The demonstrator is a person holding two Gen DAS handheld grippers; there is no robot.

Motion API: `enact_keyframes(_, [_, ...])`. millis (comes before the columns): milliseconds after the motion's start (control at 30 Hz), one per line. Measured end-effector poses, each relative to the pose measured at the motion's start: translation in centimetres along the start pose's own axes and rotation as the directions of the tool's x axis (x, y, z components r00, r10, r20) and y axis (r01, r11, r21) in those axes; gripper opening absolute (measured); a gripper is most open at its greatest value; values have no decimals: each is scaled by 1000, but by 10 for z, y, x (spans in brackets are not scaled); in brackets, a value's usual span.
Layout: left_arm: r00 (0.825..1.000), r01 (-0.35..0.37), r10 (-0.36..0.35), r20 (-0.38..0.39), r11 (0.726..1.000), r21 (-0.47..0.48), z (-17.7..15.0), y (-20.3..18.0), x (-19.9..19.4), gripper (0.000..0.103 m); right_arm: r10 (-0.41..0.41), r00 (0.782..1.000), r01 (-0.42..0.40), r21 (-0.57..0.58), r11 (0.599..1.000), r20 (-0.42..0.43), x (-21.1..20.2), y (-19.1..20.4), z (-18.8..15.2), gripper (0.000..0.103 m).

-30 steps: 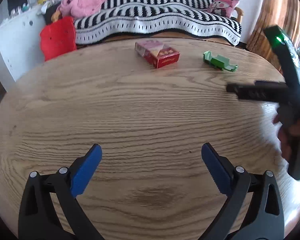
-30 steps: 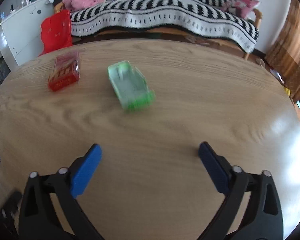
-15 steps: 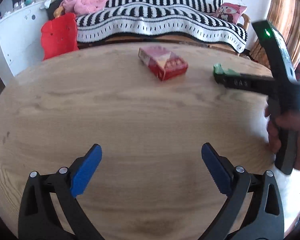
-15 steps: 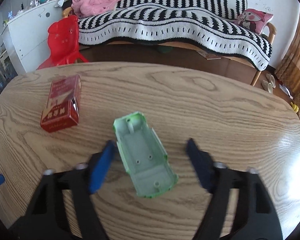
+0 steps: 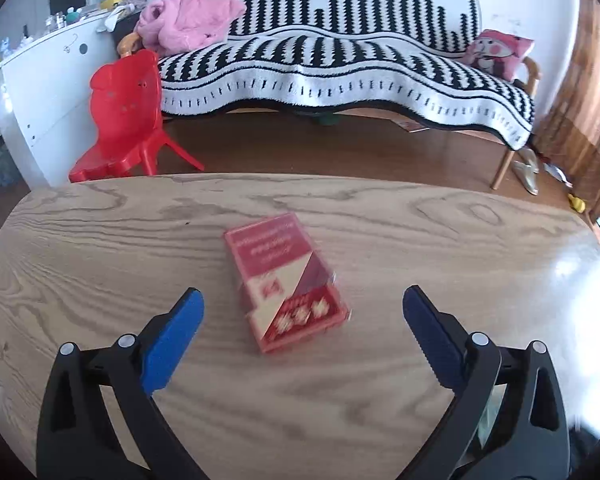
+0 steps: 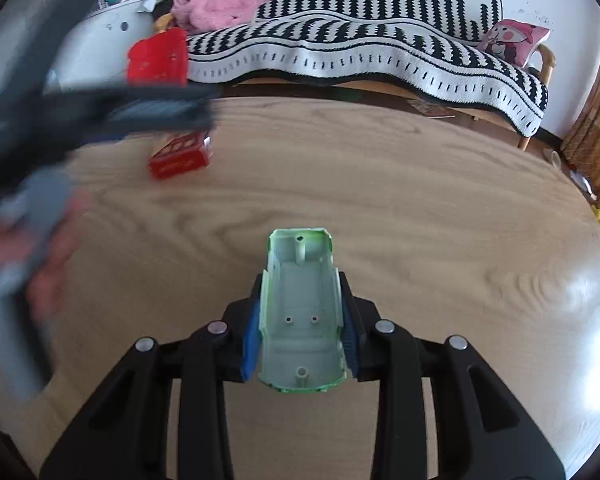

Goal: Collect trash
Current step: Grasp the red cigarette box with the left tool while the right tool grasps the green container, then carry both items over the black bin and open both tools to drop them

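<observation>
A red and white cigarette pack (image 5: 286,280) lies flat on the wooden table (image 5: 100,248). My left gripper (image 5: 302,312) is open, its blue fingers on either side of the pack's near end, apart from it. The pack also shows in the right wrist view (image 6: 180,156), far left, partly behind the blurred left gripper (image 6: 100,116). My right gripper (image 6: 302,320) is shut on a pale green plastic toy-car shell (image 6: 302,304), hollow side up, held over the table (image 6: 420,208).
A sofa with a black-and-white striped blanket (image 5: 340,64) stands beyond the table. A red plastic child's chair (image 5: 128,120) and a white cabinet (image 5: 48,92) stand at the left. A pink garment (image 5: 188,20) and a pink cushion (image 5: 496,54) lie on the sofa.
My left gripper has moved forward up to the red pack, which now lies between its fingers. My right gripper has closed on the green shell.
</observation>
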State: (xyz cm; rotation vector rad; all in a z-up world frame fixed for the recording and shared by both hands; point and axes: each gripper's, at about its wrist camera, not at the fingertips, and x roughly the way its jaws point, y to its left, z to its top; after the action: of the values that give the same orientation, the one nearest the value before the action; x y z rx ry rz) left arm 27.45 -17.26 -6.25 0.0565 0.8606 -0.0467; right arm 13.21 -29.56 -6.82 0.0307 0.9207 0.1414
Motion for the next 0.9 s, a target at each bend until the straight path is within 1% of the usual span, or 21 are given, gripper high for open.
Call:
enact_keyframes(33, [1000, -19, 19, -12, 1000, -8, 2, -2, 6, 97, 13, 1000, -13, 0, 1000, 1, -8, 1, -6, 33])
enact_keyframes(133, [997, -34, 32, -74, 999, -29, 4, -5, 23, 97, 18, 1000, -18, -16, 1000, 4, -25, 5, -18, 33])
enact_keyframes(233, [994, -71, 68, -86, 997, -33, 5, -6, 30, 97, 11, 1000, -10, -27, 1000, 18, -46, 8, -32, 33])
enact_keyframes(333, [990, -80, 76, -120, 996, -35, 3, -4, 34, 95, -6, 999, 7, -29, 1000, 34, -69, 6, -46, 33])
enact_keyframes(367, [989, -76, 70, -132, 996, -38, 2, -4, 36, 83, -10, 999, 10, -22, 1000, 36, -76, 4, -51, 33])
enact_keyframes(400, [987, -67, 59, -148, 997, -48, 0, -2, 37, 76, -13, 999, 13, -15, 1000, 38, -83, 2, -55, 33])
enact_keyframes(433, [988, -65, 56, -144, 996, -56, -2, 0, 36, 66, -20, 999, 20, -8, 1000, 39, -92, 0, -62, 33])
enact_keyframes(467, [989, -64, 56, -134, 996, -55, -3, 1, 32, 58, -27, 999, 27, -3, 1000, 40, -101, -1, -68, 33])
enact_keyframes(500, [990, -60, 54, -129, 997, -45, -3, 1, 30, 58, -37, 999, 37, 2, 999, 40, -113, -2, -77, 33])
enact_keyframes(600, [993, -62, 61, -106, 998, -9, -11, 2, 12, 57, -72, 997, 71, 26, 997, 38, -142, -8, -100, 33])
enact_keyframes(700, [994, -22, 24, -103, 1000, 14, -26, 5, -19, 57, -96, 995, 94, 78, 993, 24, -166, -18, -124, 33])
enact_keyframes(733, [994, -17, 19, -103, 1000, 22, -31, 5, -28, 57, -106, 994, 104, 106, 989, 15, -179, -22, -138, 33])
enact_keyframes(767, [995, -1, 5, -100, 999, 34, -39, 4, -41, 57, -118, 993, 116, 127, 985, 10, -188, -27, -148, 33])
enact_keyframes(800, [996, 32, -28, -87, 998, 51, -49, 1, -60, 57, -139, 990, 137, 157, 978, 1, -201, -34, -162, 33])
enact_keyframes(833, [996, 41, -35, -78, 997, 68, -55, -2, -72, 57, -157, 988, 155, 181, 971, -1, -211, -40, -172, 33])
enact_keyframes(900, [997, 81, -76, -33, 984, 159, -80, -18, -113, 57, -194, 981, 190, 242, 952, -8, -232, -55, -195, 33])
